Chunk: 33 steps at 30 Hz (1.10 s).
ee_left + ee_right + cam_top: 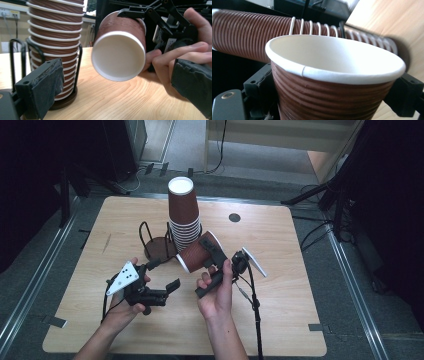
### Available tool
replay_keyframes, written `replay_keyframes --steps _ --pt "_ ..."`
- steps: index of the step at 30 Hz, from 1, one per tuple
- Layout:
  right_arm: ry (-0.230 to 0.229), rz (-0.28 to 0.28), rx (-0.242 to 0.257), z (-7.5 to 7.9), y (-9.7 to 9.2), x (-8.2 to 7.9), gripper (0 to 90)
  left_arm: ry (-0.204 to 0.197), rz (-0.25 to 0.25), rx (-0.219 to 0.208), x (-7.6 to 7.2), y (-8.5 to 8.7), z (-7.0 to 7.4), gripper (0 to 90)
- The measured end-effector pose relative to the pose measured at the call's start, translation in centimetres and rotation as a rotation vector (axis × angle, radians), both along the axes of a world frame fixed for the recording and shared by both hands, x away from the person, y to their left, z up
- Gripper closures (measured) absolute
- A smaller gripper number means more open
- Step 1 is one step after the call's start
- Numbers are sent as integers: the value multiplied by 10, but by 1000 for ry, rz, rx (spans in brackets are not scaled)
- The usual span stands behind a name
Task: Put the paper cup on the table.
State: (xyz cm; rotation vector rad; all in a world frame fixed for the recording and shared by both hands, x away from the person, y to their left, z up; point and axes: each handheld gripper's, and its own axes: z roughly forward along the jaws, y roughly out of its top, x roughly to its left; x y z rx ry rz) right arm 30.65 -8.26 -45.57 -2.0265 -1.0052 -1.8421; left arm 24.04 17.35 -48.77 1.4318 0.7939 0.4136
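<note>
On the wooden table (280, 285), taking the stack of cups (184, 217) as the landmark, the scene runs as follows from left to right in the high view.

Furthest left, well down and to the left of the stack, the left gripper (167, 276) is held in the person's left hand (125, 292), with its grey three-cornered plate (123, 278) on top. Its jaws are spread wide with nothing between them. In the left gripper view the two black padded jaws stand far apart at the bottom corners, and the left gripper (120, 82) looks at the open mouth of the single cup (119, 47), which does not touch them.

Next, just left of the stack's foot, is the round dark holder base (159, 249) with its black wire loops (145, 231). The stack of brown ribbed paper cups stands upside down in that holder, white rims nested one over another; the same stack (56, 37) rises at the left of the left gripper view.

Just right of the stack's foot, the single brown cup (196, 256) lies tilted on its side in the air, mouth towards the left gripper. The right gripper (211, 251), in the person's right hand (216, 292), pinches it, one jaw on each side of the wall. In the right gripper view the cup (332, 82) sits between both black jaws, with the stack (252, 35) behind it.
</note>
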Motion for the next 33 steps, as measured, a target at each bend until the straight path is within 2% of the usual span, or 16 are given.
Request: replay_keyframes --steps 3,6,9,14,17,18,19,22,27,30,33 --pt "-59 -5 -110 7 -2 2 114 9 14 7 -1 8 -3 0" --pt "-106 -16 -183 13 -3 3 113 24 31 3 -1 15 -7 0" --pt "-129 -30 -247 17 -3 3 112 29 38 3 -3 23 -10 0" --pt "-202 -17 -344 25 -2 -1 112 35 58 4 -7 35 -15 0" --pt "-251 -24 -420 29 -3 -3 111 46 79 3 -8 43 -19 0" --pt "-251 -24 -420 29 -3 -3 111 46 79 3 -8 43 -19 0" --pt "-270 -44 -459 30 -5 -3 111 51 90 10 -9 48 -22 0" --pt "-280 -80 -484 29 -7 -1 111 57 106 16 -11 55 -24 0" --pt "-358 -124 -555 30 -7 0 110 71 141 21 -14 67 -29 0" --pt "-370 -127 -586 30 -9 1 109 84 161 24 -15 73 -33 0" --pt "-403 -141 -647 31 -10 1 109 94 184 30 -17 79 -38 0"
